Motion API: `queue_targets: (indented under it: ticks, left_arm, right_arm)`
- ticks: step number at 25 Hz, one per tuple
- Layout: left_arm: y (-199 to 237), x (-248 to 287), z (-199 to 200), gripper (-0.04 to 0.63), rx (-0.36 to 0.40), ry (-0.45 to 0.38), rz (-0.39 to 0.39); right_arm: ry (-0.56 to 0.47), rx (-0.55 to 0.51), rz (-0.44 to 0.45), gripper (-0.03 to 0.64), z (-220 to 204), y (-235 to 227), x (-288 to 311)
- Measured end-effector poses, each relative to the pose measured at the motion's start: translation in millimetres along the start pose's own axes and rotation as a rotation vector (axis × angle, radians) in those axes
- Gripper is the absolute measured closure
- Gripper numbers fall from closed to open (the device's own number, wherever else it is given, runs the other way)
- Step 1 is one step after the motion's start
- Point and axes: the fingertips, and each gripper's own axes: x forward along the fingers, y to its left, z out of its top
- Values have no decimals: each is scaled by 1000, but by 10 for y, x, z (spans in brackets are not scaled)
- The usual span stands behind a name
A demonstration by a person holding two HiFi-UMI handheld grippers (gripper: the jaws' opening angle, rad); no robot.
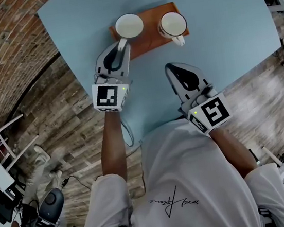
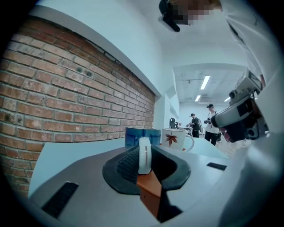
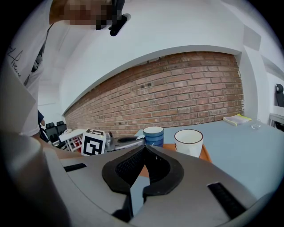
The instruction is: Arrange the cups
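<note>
Head view, one blue cup, one white cup, one orange tray

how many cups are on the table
2, both on the orange tray: the blue cup at left, its handle in the left gripper's jaws, the white cup at right. None seems hidden.

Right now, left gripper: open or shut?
Shut: the left gripper has its jaws closed on the white handle of the blue cup.
</note>
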Motion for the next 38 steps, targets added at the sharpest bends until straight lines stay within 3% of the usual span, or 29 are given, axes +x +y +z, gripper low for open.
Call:
queue_targets:
  ticks: [23,38]
  left_arm:
    - [-223,-106,107,540,-18,3,121]
    - [-470,-182,177,540,-60,-17,302]
  right_arm:
    - [-31,-10,68,595,39,-111,-242]
    - [-46,-40,156,595,74,-195,-432]
